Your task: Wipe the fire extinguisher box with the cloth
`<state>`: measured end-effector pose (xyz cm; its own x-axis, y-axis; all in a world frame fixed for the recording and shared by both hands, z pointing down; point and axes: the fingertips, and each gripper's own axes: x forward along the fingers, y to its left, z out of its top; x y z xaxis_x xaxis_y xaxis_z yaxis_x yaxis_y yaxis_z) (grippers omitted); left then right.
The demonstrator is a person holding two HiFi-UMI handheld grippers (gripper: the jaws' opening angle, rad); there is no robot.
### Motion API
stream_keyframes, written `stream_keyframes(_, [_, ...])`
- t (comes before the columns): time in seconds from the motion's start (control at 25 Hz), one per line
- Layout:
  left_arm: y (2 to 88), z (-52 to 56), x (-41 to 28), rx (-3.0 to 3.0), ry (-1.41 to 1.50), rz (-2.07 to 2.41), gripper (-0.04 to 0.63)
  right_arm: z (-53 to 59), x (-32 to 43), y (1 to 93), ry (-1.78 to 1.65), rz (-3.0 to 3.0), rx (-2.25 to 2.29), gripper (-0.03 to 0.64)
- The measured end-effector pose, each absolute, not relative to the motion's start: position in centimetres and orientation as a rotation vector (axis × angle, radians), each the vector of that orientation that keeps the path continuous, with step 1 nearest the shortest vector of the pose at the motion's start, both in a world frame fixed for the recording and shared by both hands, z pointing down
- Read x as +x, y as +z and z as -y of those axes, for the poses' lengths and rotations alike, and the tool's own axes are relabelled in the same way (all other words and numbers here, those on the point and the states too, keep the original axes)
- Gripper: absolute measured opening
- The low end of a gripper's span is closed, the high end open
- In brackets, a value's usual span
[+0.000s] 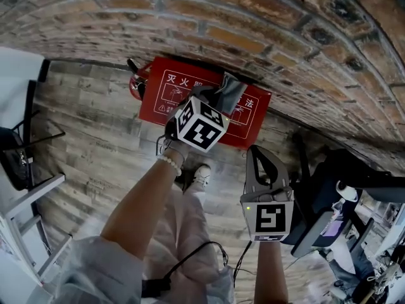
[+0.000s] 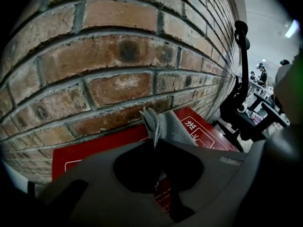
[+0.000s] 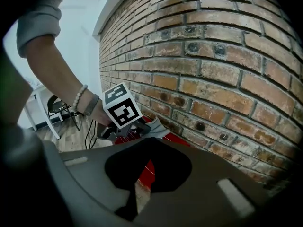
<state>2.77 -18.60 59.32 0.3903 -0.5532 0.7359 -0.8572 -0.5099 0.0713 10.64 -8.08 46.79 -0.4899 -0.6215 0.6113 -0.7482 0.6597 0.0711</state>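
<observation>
The left gripper (image 2: pixel 158 148) is clenched on a grey cloth (image 2: pixel 165 126). Its bunched folds stick out past the jaw tips, and the pinch itself is lost in shadow. The cloth sits over the red fire extinguisher box (image 2: pixel 90 152) near its rear edge; whether it touches the lid I cannot tell. The box lies flat on the wooden floor (image 1: pixel 95 151) against the brick wall (image 1: pixel 266 30), its white print partly covered by the marker cube (image 1: pixel 202 126). At 5 o'clock from that gripper in the head view, the right gripper (image 1: pixel 254 152) has its jaws drawn together on nothing.
</observation>
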Motion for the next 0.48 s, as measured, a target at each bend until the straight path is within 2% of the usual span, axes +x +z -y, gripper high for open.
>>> stream_keyframes(0.48, [59.4, 19.0, -2.7, 2.165, 0.957, 1.294, 0.014, 8.4, 8.2, 46.7, 0.243, 2.281, 1.016, 0.01])
